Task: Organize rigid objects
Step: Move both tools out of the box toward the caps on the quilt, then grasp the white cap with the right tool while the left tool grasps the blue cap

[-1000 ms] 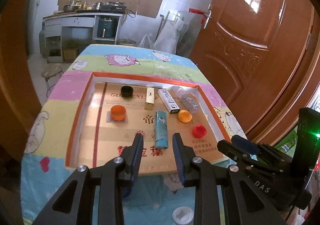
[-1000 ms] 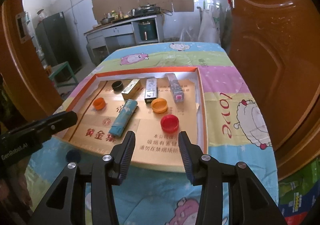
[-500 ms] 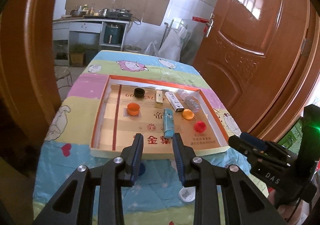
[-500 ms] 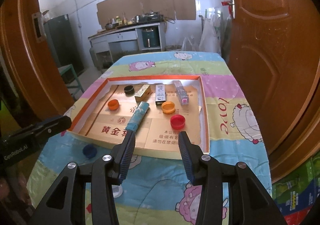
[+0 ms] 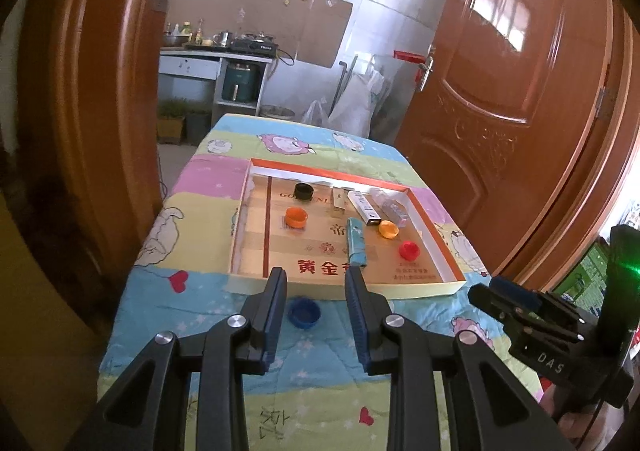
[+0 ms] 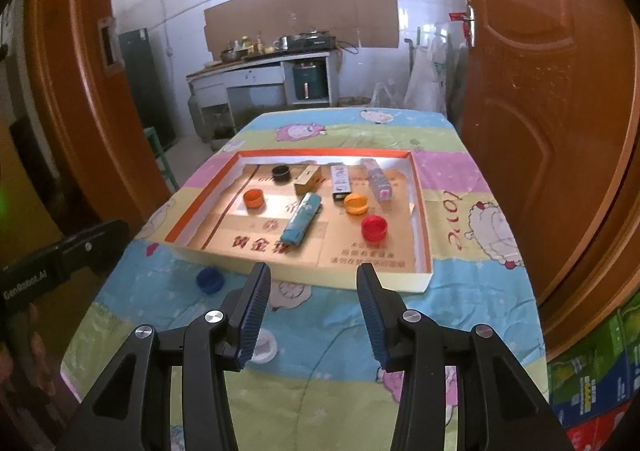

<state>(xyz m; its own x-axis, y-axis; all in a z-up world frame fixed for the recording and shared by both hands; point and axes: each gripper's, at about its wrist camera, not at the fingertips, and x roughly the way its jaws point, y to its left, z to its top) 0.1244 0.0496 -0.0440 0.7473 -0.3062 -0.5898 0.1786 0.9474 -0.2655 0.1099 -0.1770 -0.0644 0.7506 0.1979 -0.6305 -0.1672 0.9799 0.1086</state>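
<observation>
Risk is arising: both the left gripper and right gripper are hanging part-open and empty, leaving the blue cap at twelve o'clock outside the tray, liable to be overlooked.

The right gripper hovers with jaws apart and empty above the near edge of the tray (a blue cap lies outside it).

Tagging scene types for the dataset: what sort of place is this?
Most likely a home kitchen or utility room. At the back wall stands a counter with a stove and pots, a gas cylinder beside it. The work surface is covered with a cartoon-print quilt and sits between wooden doors.
</observation>
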